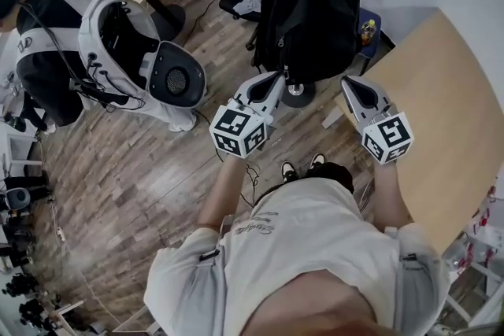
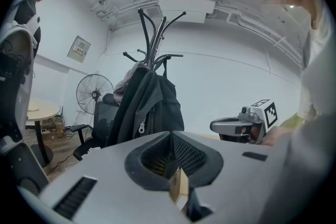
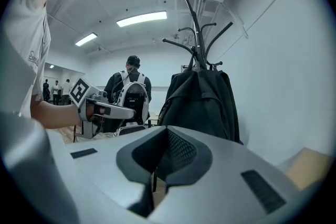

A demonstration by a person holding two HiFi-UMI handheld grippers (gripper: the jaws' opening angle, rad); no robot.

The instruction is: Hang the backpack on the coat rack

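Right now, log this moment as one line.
backpack: hanging on coat rack | left gripper: jaws together, empty | right gripper: jaws together, empty | clear of backpack

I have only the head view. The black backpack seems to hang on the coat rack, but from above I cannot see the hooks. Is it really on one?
Observer: In the left gripper view the backpack hangs from the lower arms of the coat rack. A thin loop reaches up to one arm, and the upper hooks are bare.
Operator: Do the grippers hold anything?
Observer: No. The left hand-held gripper and the right hand-held gripper each show jaws together with nothing between.
Operator: What stands near the rack?
Observer: A standing fan is beyond it, to its left in the left gripper view.
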